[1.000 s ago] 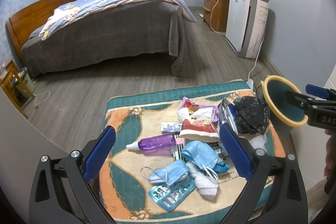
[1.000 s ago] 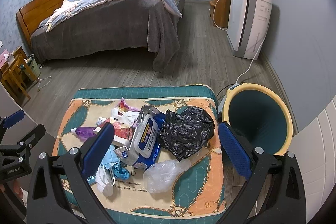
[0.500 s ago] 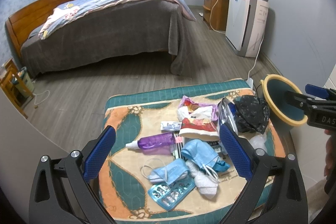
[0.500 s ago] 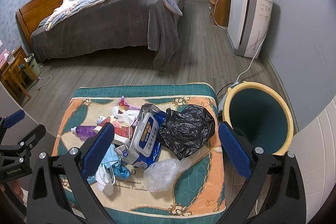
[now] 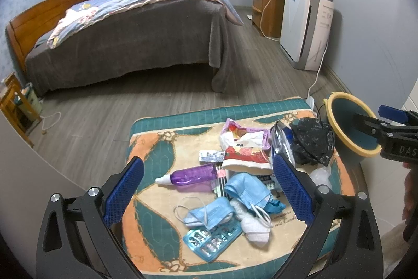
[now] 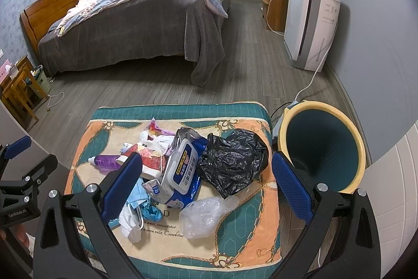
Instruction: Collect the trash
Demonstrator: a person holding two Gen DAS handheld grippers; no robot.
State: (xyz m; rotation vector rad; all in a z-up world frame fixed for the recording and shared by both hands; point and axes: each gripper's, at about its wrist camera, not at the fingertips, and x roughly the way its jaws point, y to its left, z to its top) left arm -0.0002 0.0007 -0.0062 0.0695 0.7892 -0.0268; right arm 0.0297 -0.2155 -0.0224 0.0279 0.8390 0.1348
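A bedroom with a grey wood floor holds a patterned cushion (image 5: 162, 156) strewn with trash. In the left wrist view, the left gripper (image 5: 207, 190) hovers spread wide and empty above a purple bottle (image 5: 193, 174), blue masks (image 5: 245, 190) and a blister pack (image 5: 211, 239). In the right wrist view, the right gripper (image 6: 207, 182) hangs equally spread over a wipes pack (image 6: 180, 174), black bag (image 6: 232, 161) and clear bag (image 6: 203, 213); the bin (image 6: 358, 148) stands just beside the cushion's right edge.

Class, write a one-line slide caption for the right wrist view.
Open right hand-held gripper hovering over a black plastic bag amid litter on a patterned cushion, beside a yellow-rimmed bin.
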